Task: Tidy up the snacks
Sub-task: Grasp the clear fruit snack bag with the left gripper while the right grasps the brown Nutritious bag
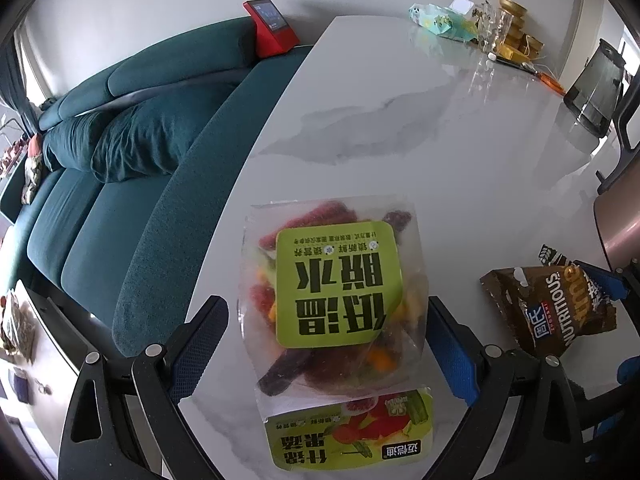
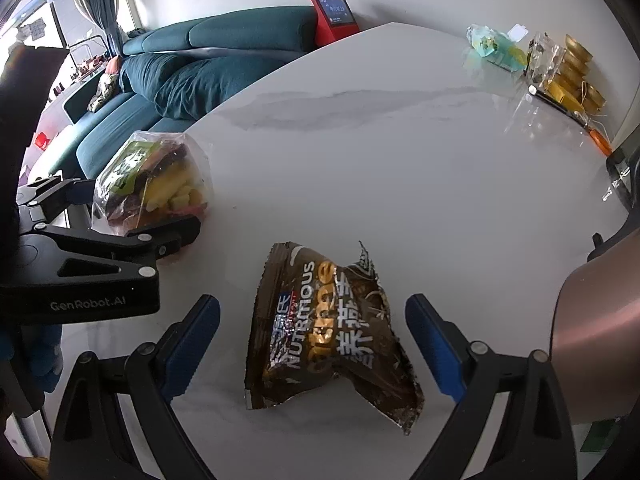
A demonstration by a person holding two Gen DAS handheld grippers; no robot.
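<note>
A clear bag of dried fruit and vegetables with a green label (image 1: 340, 292) lies on the white marble table (image 1: 400, 128). My left gripper (image 1: 326, 344) stands open around it, one pad on each side, not pressing. A crumpled brown snack packet (image 2: 328, 336) lies further right on the same table. My right gripper (image 2: 312, 344) is open over it, fingers apart on both sides. The brown packet (image 1: 552, 308) also shows at the right in the left wrist view. From the right wrist view the fruit bag (image 2: 156, 180) and left gripper (image 2: 120, 236) appear at the left.
A teal sofa (image 1: 120, 168) runs along the table's left edge, a red clock (image 1: 272, 28) on its back. At the table's far right corner sit a mint packet (image 1: 436, 20), gold boxes (image 1: 516, 36) and a dark kettle (image 1: 596, 88). A copper-coloured vessel (image 2: 592, 332) stands at the near right.
</note>
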